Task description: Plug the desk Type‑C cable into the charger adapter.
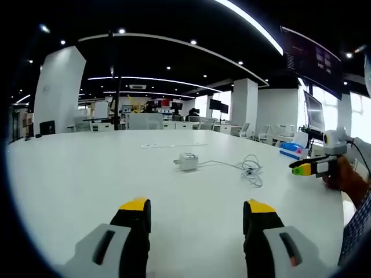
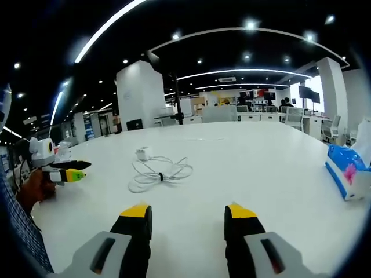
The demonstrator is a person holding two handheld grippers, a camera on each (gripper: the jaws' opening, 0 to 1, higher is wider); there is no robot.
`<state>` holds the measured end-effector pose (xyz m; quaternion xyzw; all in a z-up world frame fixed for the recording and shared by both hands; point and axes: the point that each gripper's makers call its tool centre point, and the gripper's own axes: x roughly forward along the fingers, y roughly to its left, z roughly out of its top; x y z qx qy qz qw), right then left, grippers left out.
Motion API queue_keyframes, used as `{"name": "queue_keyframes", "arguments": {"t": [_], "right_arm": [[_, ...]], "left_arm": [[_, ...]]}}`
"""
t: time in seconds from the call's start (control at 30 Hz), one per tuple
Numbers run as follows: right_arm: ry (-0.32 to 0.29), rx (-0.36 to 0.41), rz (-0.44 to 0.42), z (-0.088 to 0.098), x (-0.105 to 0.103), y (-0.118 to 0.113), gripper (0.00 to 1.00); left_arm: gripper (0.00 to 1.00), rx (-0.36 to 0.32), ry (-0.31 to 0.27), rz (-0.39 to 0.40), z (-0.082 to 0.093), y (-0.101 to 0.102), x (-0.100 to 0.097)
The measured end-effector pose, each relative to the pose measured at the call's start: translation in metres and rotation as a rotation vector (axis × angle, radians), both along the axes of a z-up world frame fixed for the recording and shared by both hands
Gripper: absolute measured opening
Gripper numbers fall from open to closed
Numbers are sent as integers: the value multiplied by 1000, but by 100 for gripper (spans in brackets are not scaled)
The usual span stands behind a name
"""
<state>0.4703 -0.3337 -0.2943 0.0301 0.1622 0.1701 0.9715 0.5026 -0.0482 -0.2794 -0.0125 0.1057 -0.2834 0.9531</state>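
Note:
A small white charger adapter [image 1: 187,161] lies on the white table [image 1: 87,185]. To its right a thin white cable [image 1: 250,168] is loosely coiled, and one strand runs up to the adapter; I cannot tell whether it is plugged in. My left gripper [image 1: 197,207] hovers open well short of both, nothing between its jaws. The right gripper [image 1: 310,168] enters from the right, held in a hand. In the right gripper view the adapter [image 2: 142,154] sits behind the cable coil [image 2: 159,174]. My right gripper [image 2: 188,211] is open and empty, and the left gripper [image 2: 66,172] is at the left.
A blue-and-white tissue pack [image 2: 348,174] lies at the table's right edge. The person's hand [image 1: 348,179] and checked sleeve are at the table's right side. White pillars, desks and chairs stand far behind the table.

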Motion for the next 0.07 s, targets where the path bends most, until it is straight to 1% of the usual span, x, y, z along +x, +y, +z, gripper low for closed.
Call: {"name": "queue_keyframes", "arguments": {"t": [0.07], "right_arm": [[-1,22,-1,1,-1,0,50]], "left_arm": [[65,-13,3,4,0,3,0]]}}
